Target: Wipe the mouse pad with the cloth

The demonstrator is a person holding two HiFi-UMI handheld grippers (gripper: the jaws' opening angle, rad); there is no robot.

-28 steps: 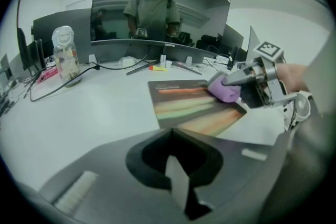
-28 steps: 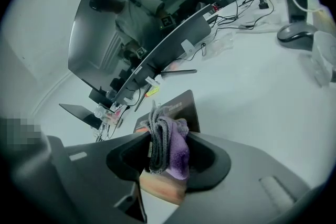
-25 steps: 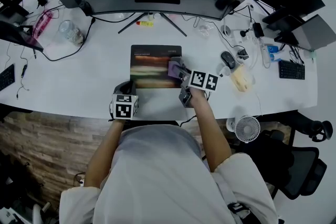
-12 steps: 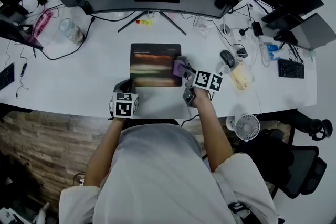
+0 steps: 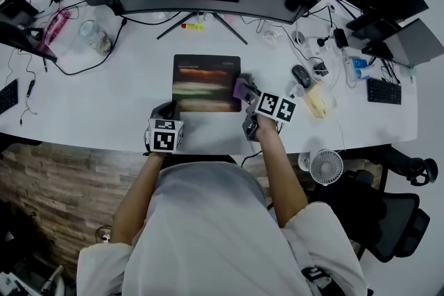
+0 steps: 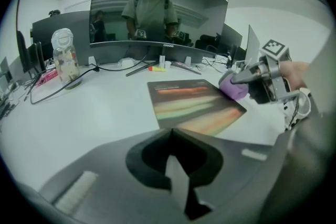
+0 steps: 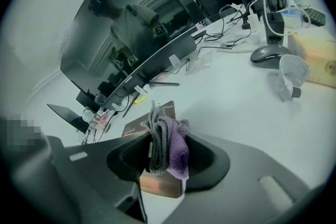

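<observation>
**Head view.** Shows one mouse pad (image 5: 206,83) lying flat on the white desk (image 5: 104,104), in front of the monitor stand. Shows one purple cloth (image 5: 240,87) pinched in the right gripper (image 5: 244,91) at the pad's right edge, probably the end of a wiping stroke. Places the left gripper (image 5: 164,111) just beside the pad's near-left corner, likely parked clear of the wiping path. Counts two grippers, one pad, one cloth, one mouse (image 5: 300,77) and one small fan (image 5: 326,168).

**Left gripper view.** Shows the jaws pressed together with nothing between them. Beyond them, shows the pad (image 6: 194,105) with the cloth (image 6: 233,86) at its right border; cannot confirm contact.

**Right gripper view.** Shows the jaws clamped on the cloth (image 7: 167,147), bunched into thick folds, presumably to give a firm wiping face. Sets the bundle over a pad corner (image 7: 157,186).
</observation>
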